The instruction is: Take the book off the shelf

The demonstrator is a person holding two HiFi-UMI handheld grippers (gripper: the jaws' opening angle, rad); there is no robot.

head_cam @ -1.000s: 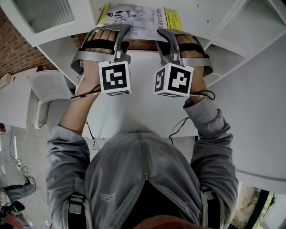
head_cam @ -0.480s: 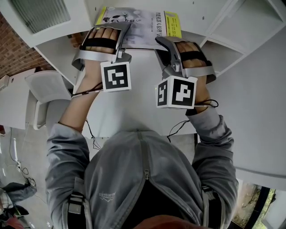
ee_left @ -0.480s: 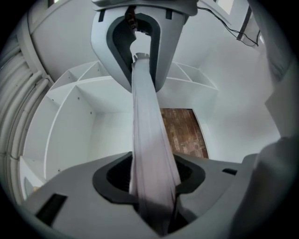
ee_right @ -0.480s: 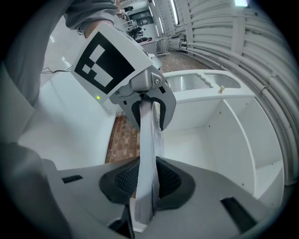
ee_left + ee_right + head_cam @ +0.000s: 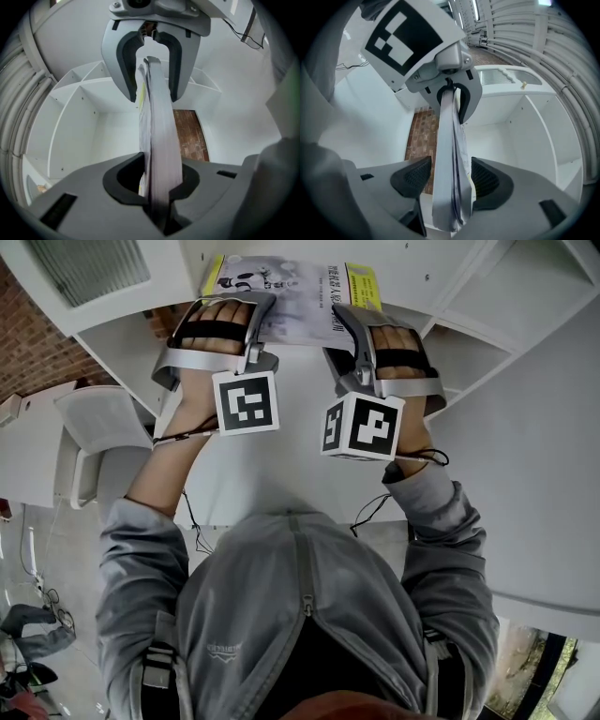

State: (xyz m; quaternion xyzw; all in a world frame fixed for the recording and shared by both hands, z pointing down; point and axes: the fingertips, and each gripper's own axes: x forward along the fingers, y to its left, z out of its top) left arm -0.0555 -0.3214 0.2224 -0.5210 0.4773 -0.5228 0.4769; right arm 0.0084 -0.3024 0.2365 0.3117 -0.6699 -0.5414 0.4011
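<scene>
The left hand-held gripper [image 5: 157, 185] has just clamped the book [image 5: 292, 289]; the right hand-held gripper [image 5: 449, 180] has just opened wide around it.

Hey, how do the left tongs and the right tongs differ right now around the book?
The left tongs are pinched onto the book, having just closed; the right tongs have just opened, and their pads stand clear of it on both sides. In the head view the left tongs hold the book's left part, while the right tongs straddle its right part. Both have the book's edge between them.
</scene>
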